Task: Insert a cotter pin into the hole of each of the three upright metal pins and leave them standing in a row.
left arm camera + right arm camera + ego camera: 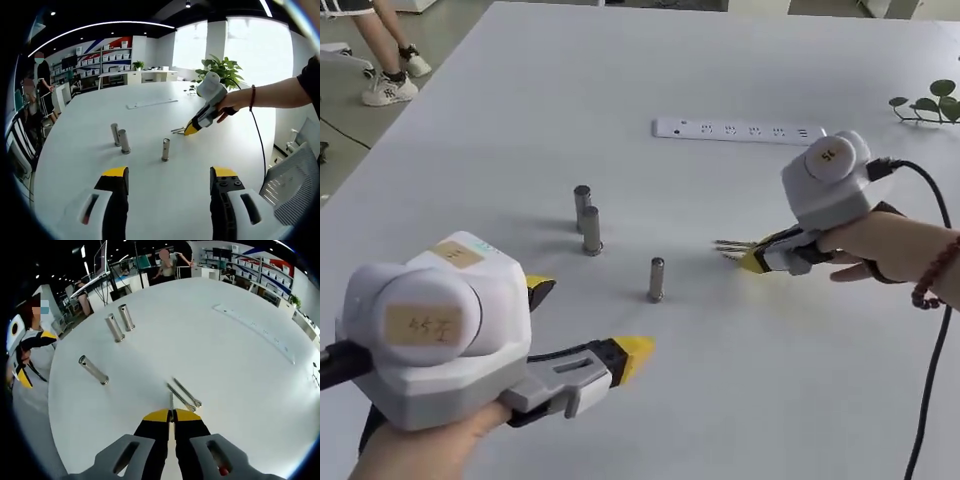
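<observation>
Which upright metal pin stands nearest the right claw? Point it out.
The lone pin, standing apart from the other two pins, closest to the right claw, which grips a cotter pin.

Grey-white left gripper (595, 316), right gripper (752, 262), yellow-tipped jaws, black cable (930, 395), seemingly beaded bracelet (934, 272).

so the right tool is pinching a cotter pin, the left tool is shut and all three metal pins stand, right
No: the left tool is open, jaws wide apart, as the left gripper view shows. The right tool does pinch a cotter pin and three metal pins stand.
</observation>
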`<state>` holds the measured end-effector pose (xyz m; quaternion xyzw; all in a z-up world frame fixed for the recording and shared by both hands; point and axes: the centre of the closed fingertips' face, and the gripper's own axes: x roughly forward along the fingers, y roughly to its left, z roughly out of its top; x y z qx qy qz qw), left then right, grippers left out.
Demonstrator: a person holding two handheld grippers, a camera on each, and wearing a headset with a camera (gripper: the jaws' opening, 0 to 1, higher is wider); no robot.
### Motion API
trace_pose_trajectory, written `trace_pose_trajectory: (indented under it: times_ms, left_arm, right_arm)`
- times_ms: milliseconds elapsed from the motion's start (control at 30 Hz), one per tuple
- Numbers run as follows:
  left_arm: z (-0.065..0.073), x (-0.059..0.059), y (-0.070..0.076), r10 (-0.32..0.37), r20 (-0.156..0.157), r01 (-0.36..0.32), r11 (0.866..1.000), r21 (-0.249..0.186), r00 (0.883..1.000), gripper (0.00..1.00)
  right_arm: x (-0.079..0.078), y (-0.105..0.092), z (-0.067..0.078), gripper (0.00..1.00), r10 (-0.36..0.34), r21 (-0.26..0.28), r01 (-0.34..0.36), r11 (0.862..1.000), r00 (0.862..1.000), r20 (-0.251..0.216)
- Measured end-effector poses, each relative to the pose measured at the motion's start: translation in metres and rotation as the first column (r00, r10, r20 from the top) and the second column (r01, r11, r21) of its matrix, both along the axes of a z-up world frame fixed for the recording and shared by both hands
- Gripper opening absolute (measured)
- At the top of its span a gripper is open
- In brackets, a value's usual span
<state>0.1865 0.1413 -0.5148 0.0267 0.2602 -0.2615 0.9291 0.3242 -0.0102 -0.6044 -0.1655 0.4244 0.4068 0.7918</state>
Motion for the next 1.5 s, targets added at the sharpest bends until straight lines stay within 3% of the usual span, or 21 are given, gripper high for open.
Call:
trace_pose_trajectory:
  times_ms: [267,367,567,1133,1267,1500]
  left_arm:
    - [-0.001,-0.001,0.000,0.000,-0.003,0.000,1.000,0.002,1.000,0.64]
    - [0.000,-0.002,0.001,-0.002,-0.002,0.002,1.000,0.005,1.000,0.64]
    - [0.001,-0.001,0.001,-0.004,-0.001,0.004,1.000,0.004,1.000,0.63]
    - [0.006,0.002,0.003,-0.010,0.011,0.009,1.000,0.011,1.000,0.61]
    - [0.010,0.004,0.001,-0.013,0.026,0.013,1.000,0.008,1.000,0.59]
    - [0.015,0.009,-0.002,-0.008,0.032,0.009,1.000,-0.013,0.999,0.54]
  right_arm:
    - [-0.005,0.001,-0.002,0.00,0.026,-0.023,-0.026,0.999,1.000,0.003]
    - [-0.006,0.002,-0.003,0.00,0.033,-0.060,-0.032,0.998,0.999,0.023]
    - [-0.006,0.001,-0.004,0.00,0.119,-0.146,-0.107,0.984,0.990,0.078]
    - [-0.002,0.000,0.000,0.00,0.116,-0.150,-0.096,0.984,0.984,0.136]
    - [-0.004,0.001,0.008,0.00,0.129,-0.153,-0.104,0.983,0.978,0.166]
    - [-0.013,0.010,0.026,0.00,0.189,-0.148,-0.157,0.976,0.952,0.241]
